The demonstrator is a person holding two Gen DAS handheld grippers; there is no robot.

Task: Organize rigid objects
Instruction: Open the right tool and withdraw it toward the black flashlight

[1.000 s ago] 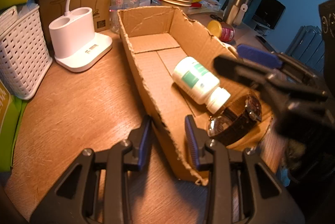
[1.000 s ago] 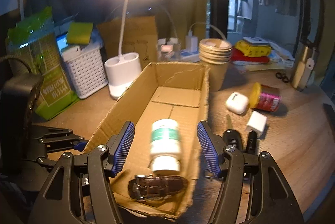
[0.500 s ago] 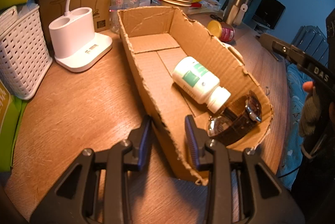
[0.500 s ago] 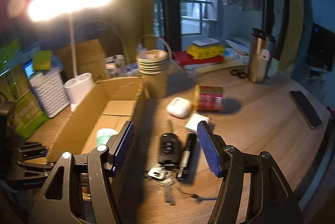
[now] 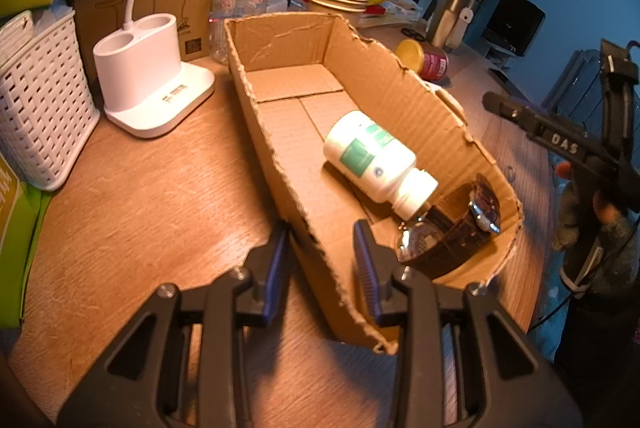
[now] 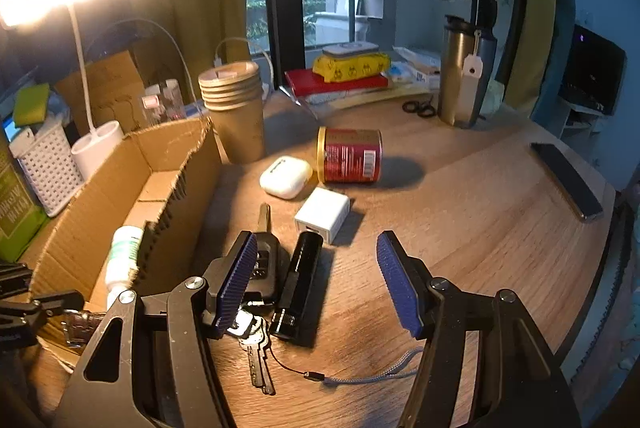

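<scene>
A long open cardboard box [image 5: 276, 132] lies on the wooden table and holds a white pill bottle [image 5: 376, 160] and a dark wristwatch [image 5: 452, 232]. My left gripper [image 5: 320, 260] is shut on the box's near wall, one finger each side. My right gripper [image 6: 320, 280] is open and empty above a black flashlight [image 6: 298, 288] and a car key with keys [image 6: 260, 268]. Beyond them lie a white charger cube [image 6: 322, 214], a white earbud case [image 6: 285, 176] and a red tin [image 6: 350, 155] on its side. The box also shows in the right wrist view [image 6: 100, 196].
A white lamp base [image 5: 148, 88], white basket [image 5: 36, 100] and green package [image 5: 16, 220] stand left of the box. Stacked paper cups [image 6: 234, 108], a steel tumbler [image 6: 460, 68], books [image 6: 336, 80] and scissors [image 6: 418, 107] sit at the back; a phone [image 6: 566, 180] lies right.
My right gripper has swung from over the box to the right, now over the flashlight and keys. The left gripper and box have not moved.
</scene>
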